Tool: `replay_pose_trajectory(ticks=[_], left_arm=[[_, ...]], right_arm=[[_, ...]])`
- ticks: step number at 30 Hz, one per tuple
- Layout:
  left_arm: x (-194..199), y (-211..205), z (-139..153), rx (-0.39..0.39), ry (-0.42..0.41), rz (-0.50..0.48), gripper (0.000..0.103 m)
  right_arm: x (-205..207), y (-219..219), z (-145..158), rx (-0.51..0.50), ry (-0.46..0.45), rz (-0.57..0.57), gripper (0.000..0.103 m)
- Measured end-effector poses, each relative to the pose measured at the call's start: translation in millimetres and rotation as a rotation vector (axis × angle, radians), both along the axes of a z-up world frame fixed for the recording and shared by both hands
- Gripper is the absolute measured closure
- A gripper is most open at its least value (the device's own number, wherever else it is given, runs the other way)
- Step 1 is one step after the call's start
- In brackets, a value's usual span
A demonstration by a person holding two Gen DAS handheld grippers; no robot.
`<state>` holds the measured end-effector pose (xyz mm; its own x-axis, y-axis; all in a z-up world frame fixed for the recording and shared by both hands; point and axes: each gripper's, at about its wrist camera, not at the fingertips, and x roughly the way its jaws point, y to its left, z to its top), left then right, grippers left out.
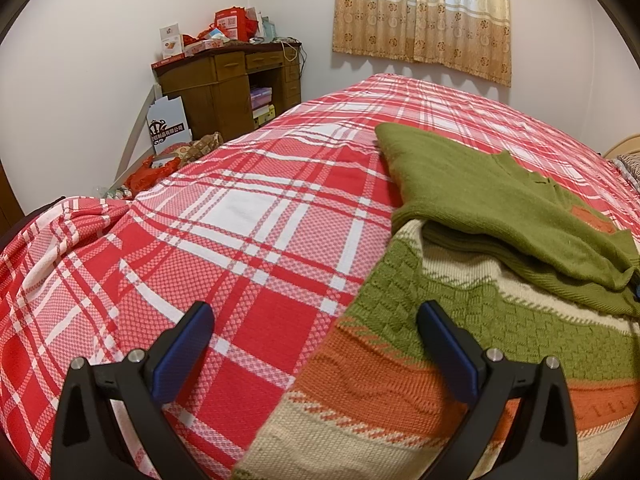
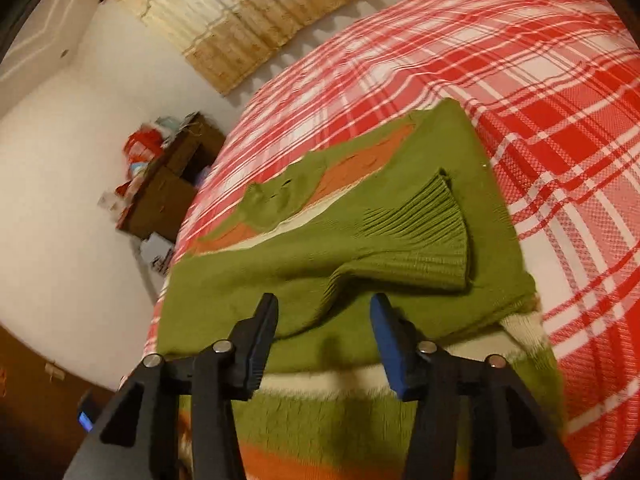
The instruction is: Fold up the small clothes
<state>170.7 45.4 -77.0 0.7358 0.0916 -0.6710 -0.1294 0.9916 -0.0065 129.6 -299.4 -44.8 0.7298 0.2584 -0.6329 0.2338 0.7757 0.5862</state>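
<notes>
A small knitted sweater [image 1: 472, 312] in green, orange and cream stripes lies on the bed. Its green sleeves [image 1: 480, 196] are folded over the body. My left gripper [image 1: 316, 316] is open and empty, low over the sweater's left edge near the hem. In the right wrist view the sweater [image 2: 248, 280] lies ahead with a ribbed green cuff [image 2: 424, 232] on top. My right gripper [image 2: 324, 308] is open and empty, just above the green folded part.
The bed has a red and white plaid cover [image 1: 240, 216]. A brown desk [image 1: 228, 84] piled with boxes stands in the far corner. Bags lie on the floor [image 1: 160, 168] beside the bed. A curtain [image 1: 424, 12] hangs on the far wall.
</notes>
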Motion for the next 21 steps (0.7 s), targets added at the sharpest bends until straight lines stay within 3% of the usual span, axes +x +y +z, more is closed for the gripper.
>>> replay_pose_trajectory(ticks=[3, 4, 6, 13, 17, 21], left_arm=[[0.0, -0.2, 0.1, 0.000, 0.000, 0.000, 0.000], [0.0, -0.2, 0.1, 0.000, 0.000, 0.000, 0.000], [0.2, 0.3, 0.1, -0.002, 0.001, -0.001, 0.000], [0.1, 0.2, 0.2, -0.004, 0.004, -0.002, 0.000], [3.4, 1.9, 2.9, -0.003, 0.020, -0.005, 0.000], [4.3, -3.1, 11.4, 0.043, 0.034, -0.023, 0.000]], right_arm=[[17.1, 5.3, -3.3, -0.019, -0.019, 0.003, 0.056], [22.0, 8.4, -4.3, -0.046, -0.014, 0.005, 0.074], [27.6, 8.5, -5.9, -0.093, 0.007, 0.002, 0.095], [1.8, 4.8, 10.3, -0.203, -0.038, 0.042, 0.098], [-8.2, 1.2, -5.3, -0.228, 0.052, 0.081, 0.098], [-16.4, -9.9, -6.1, -0.217, 0.052, 0.092, 0.097]])
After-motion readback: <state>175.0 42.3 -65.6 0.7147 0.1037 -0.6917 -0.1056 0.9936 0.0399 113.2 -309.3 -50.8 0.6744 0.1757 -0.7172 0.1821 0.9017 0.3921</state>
